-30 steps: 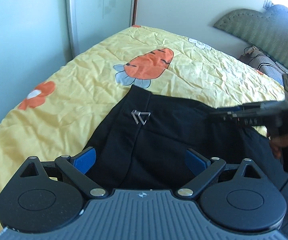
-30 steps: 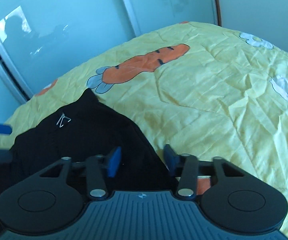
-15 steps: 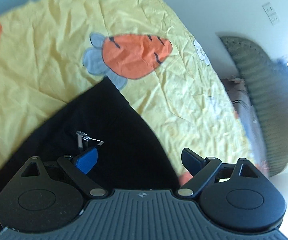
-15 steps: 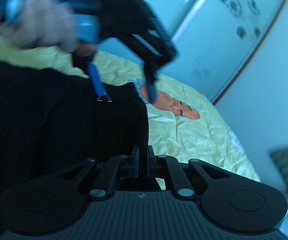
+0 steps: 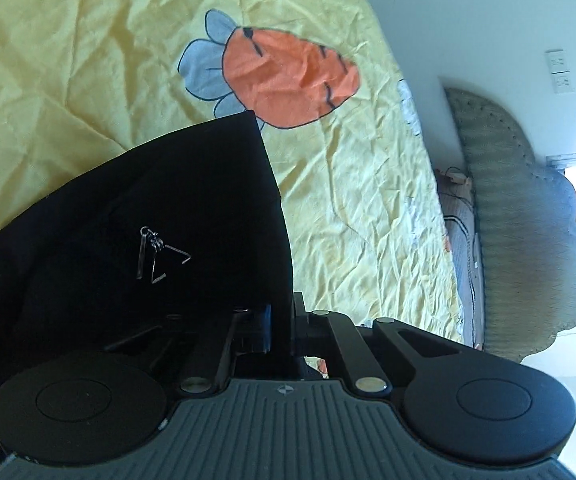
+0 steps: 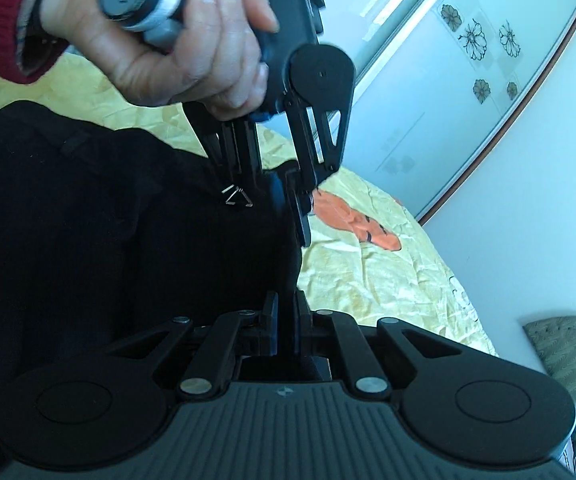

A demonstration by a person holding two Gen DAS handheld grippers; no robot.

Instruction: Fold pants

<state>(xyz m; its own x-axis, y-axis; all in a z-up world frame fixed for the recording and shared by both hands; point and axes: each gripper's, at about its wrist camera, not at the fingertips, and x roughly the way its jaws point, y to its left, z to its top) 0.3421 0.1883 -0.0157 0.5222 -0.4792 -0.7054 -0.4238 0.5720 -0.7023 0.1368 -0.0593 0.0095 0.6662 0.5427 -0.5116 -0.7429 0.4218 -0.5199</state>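
Black pants (image 5: 159, 208) lie on a yellow bedspread (image 5: 368, 208) printed with an orange carrot (image 5: 288, 80). The left gripper (image 5: 281, 320) is clamped narrow on the pants' edge near a small metal clasp (image 5: 155, 252). The right gripper (image 6: 285, 312) pinches the same edge closer in. A person's hand (image 6: 175, 52), in a red sleeve (image 6: 3, 32), holds the left tool.

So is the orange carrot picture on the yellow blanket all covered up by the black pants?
No, the orange carrot picture shows whole on the yellow blanket; the black pants stop just short of it.
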